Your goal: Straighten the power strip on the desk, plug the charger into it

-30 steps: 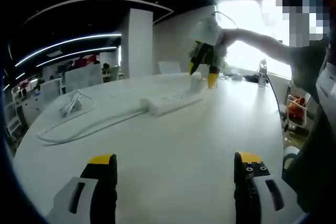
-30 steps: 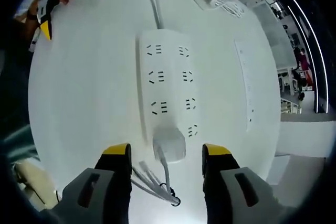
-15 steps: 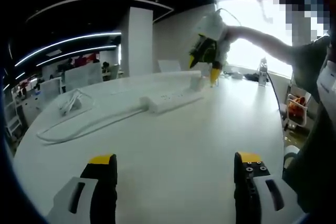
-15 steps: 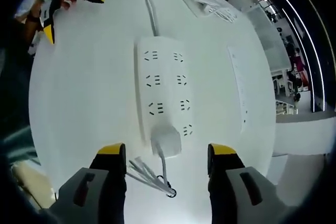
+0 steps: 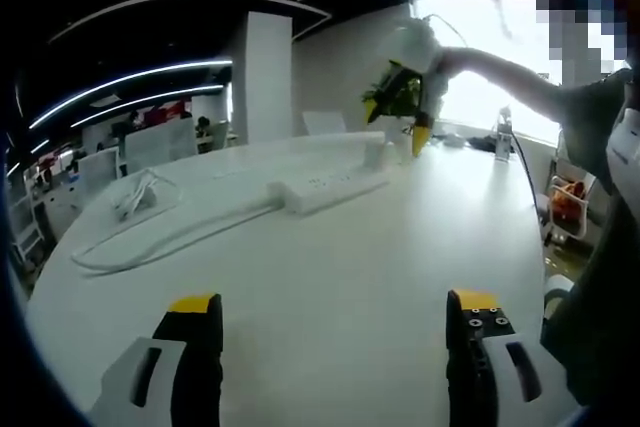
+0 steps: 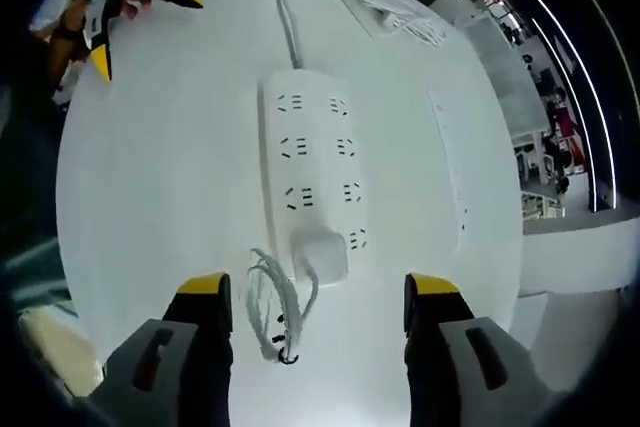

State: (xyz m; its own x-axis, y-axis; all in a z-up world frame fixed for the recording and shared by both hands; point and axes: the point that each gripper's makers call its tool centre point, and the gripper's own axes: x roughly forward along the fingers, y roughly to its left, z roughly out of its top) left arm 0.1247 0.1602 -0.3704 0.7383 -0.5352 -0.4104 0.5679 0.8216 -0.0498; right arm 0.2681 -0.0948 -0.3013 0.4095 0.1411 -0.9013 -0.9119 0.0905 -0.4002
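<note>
The desk (image 6: 170,147) is white and broad; the strip (image 6: 305,162) lies flat near its middle, its lead (image 6: 290,7) running off to the far side, and in the right gripper view it reads square to the jaws, so the straightening is judged done. The charger (image 6: 320,255) is seated at the near end of the strip, its bundled cable (image 6: 275,312) lying loose on the desk just beside it. The plug-in is judged made or all but made; a check for a flush seat would be the sound course, with the cable left slack so the plug is not levered out. The right gripper (image 6: 318,297) is held above the strip looking down, jaws spread wide to either side of the charger, nothing gripped. In the left gripper view it is seen raised over the far end of the strip on an outstretched arm. The left gripper (image 5: 335,312) is held low over the near desk, well apart from the strip, jaws wide and empty.
</note>
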